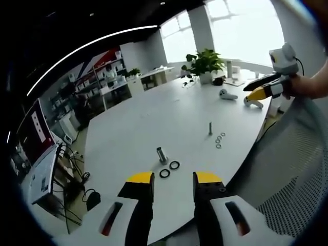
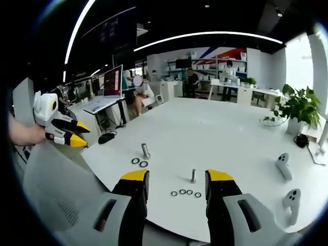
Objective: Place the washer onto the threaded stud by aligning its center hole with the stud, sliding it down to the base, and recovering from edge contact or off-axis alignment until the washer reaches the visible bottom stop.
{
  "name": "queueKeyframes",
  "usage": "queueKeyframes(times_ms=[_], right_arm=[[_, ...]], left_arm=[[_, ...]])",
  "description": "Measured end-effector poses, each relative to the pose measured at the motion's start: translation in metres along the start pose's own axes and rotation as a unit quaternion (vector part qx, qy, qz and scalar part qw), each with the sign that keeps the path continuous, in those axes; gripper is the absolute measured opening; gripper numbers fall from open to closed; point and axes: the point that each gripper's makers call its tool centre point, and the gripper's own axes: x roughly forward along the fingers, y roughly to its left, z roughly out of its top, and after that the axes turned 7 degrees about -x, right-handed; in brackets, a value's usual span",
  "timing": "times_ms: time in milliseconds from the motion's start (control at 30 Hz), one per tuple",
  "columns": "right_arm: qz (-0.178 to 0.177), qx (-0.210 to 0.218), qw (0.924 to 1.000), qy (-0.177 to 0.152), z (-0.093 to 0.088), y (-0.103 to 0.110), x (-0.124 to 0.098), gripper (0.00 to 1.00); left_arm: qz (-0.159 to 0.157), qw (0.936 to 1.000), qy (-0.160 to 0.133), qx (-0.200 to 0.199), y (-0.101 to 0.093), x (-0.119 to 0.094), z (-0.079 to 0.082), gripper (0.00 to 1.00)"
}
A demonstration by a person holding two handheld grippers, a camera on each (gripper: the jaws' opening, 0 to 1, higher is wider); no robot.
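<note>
Hovering empty with jaws parted, the right gripper (image 2: pixel 177 180) is aimed at four washers (image 2: pixel 186 193) lying just before the threaded stud (image 2: pixel 193 176); the left gripper (image 1: pixel 173 180), likewise released, holds nothing. A thin washer could be pinched off-axis and caught on the threads.

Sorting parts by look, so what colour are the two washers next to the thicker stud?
Black rings, clearest in the left gripper view.
</note>
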Motion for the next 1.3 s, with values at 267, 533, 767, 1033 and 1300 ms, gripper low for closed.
queueKeyframes(times_ms=[267, 533, 767, 1033, 1300], right_arm=[[0.001, 0.0, 1.0, 0.005, -0.002, 0.001, 0.001, 0.46], [-0.004, 0.002, 0.9999, 0.012, -0.005, -0.001, 0.0, 0.46], [-0.009, 0.007, 0.9999, 0.009, -0.004, -0.004, -0.001, 0.47], [-0.007, 0.005, 0.9999, 0.013, -0.005, -0.003, -0.001, 0.47], [0.002, 0.015, 0.9997, 0.019, -0.007, -0.001, 0.002, 0.48]], left_arm=[[-0.004, 1.0, 0.001, -0.003, -0.001, 0.0, -0.001, 0.29], [-0.01, 0.9999, 0.001, -0.004, -0.004, 0.001, 0.0, 0.29], [-0.004, 0.9999, -0.014, -0.003, -0.001, -0.003, 0.006, 0.3], [-0.022, 0.9997, -0.004, -0.008, -0.006, 0.001, 0.004, 0.3], [-0.041, 0.997, 0.062, -0.022, -0.008, 0.01, -0.018, 0.33]])
